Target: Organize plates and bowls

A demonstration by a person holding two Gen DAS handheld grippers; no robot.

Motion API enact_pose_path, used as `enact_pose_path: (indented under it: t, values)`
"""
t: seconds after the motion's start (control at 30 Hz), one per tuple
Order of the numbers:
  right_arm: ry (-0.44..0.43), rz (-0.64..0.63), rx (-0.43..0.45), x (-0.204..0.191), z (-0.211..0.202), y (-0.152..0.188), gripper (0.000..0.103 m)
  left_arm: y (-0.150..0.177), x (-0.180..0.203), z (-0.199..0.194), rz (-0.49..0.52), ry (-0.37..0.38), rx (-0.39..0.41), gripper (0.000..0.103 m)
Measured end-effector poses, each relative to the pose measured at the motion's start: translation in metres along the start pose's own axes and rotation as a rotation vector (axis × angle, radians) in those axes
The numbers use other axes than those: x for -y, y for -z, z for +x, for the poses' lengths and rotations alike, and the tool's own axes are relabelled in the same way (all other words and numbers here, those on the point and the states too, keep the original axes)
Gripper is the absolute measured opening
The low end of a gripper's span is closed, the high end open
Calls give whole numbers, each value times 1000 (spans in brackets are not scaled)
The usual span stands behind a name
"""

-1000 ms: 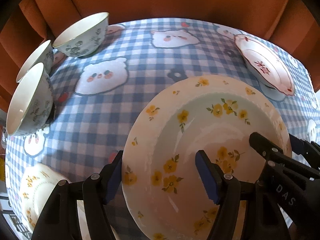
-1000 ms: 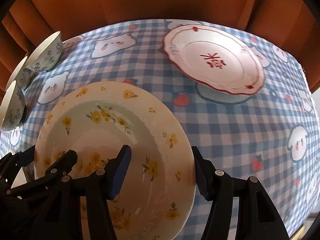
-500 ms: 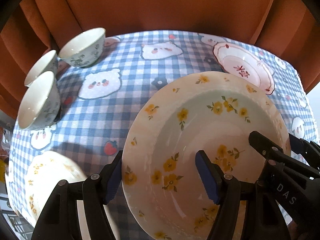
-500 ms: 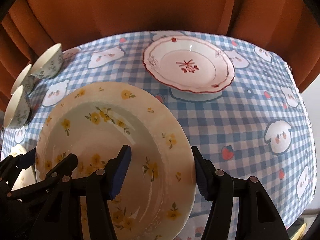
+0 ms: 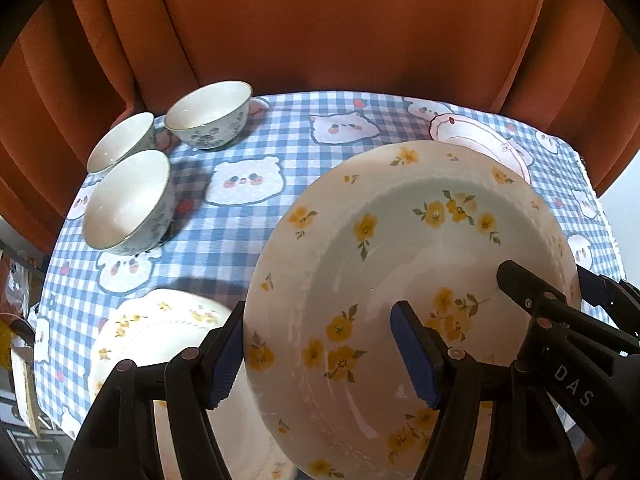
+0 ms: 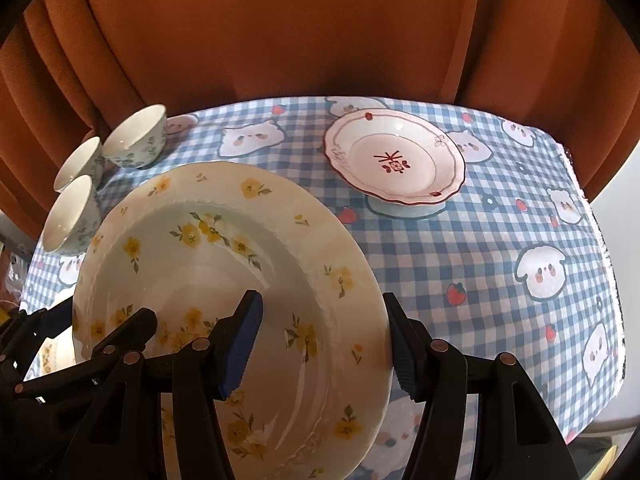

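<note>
— Orange-brown curtain cloth (image 5: pixel 320 32) behind everything, in folds. In front of it?

— Three small white ceramic bowls with grey-blue leaf print (image 5: pixel 132 200), clustered at the far left of the desk (image 6: pixel 460 248), upright, close together, nearest two perhaps touching. Far right: a shallow white plate with a wavy red rim and a red motif at its centre (image 6: pixel 394 160), seated on a pale blue base or second dish, hard to tell which. Near left, low down: a stack of cream plates with yellow flowers (image 5: pixel 160 328), partly hidden behind the tool fingers.

— Blocking the view?

— A wide cream ceramic plate with yellow flower sprigs and a scalloped inner ring (image 5: pixel 400 280), filling the middle of both wrist views, tilted, raised clear of the desk, covering part of the red-rimmed plate in the left view.

— Tools?

— Left tool (image 5: pixel 320 356) about half spread, clamped on the flowered plate's left rim: one blue pad under the edge, the other inside the well. Right tool (image 6: pixel 324 344) likewise half spread, pinching the opposite rim, one pad inside, one outside. Each tool visible at the edge of the other's view.

— Surface and room?

— Blue-and-white gingham cloth printed with white bear faces and small red strawberries, draped over the desk, edge falling away at right. Clutter at far left, too blurred to name.
</note>
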State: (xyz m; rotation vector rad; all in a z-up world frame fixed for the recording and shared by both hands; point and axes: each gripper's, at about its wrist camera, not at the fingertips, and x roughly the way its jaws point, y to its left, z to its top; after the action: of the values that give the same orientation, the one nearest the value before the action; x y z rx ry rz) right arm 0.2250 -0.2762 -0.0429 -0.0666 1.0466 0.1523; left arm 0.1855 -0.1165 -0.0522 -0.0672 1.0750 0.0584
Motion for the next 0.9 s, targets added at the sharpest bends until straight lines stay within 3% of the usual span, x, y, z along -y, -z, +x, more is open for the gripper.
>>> enact_pose_path:
  t: [0.9]
  values:
    - [32,-12,-23,-127,-26,52,64,67,-124,-19,-30,61,-36,70]
